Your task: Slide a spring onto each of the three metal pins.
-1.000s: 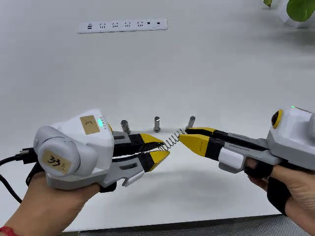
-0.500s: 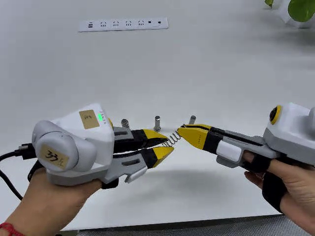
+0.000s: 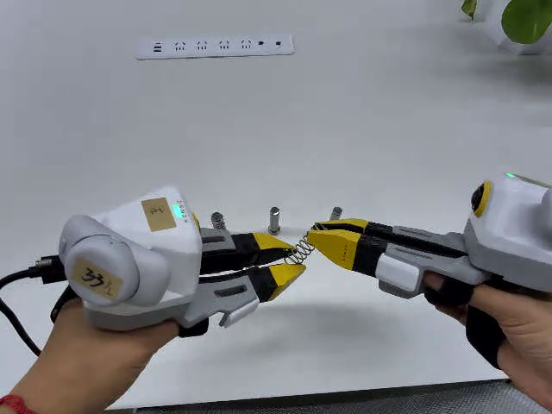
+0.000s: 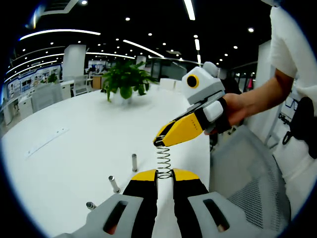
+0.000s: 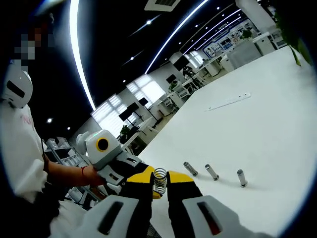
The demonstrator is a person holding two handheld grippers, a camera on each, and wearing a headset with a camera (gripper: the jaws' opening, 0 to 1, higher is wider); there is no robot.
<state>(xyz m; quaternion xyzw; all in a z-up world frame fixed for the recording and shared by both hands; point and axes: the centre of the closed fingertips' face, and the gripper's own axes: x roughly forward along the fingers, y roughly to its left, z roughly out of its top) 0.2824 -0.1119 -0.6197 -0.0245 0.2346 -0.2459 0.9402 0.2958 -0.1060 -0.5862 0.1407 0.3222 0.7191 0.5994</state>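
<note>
Head view: over the white tabletop [image 3: 388, 129], the left gripper [image 3: 289, 259] and right gripper [image 3: 315, 239] meet tip to tip, a small coiled steel spring [image 3: 301, 250] bridging them, three upright metal pins [image 3: 274, 218] just behind. Left gripper view: its fingers [image 4: 143, 176] pinch one spring end. Right gripper view: its fingers [image 5: 181, 179] clamp the other end.

You are holding a small coiled metal spring [image 3: 301, 250] between the left gripper [image 3: 291, 259] and right gripper [image 3: 316, 238]. Behind it, three short metal pins [image 3: 274, 219] are standing in a row on the white tabletop [image 3: 388, 129], a long white power strip [image 3: 216, 45] lying farther back.
</note>
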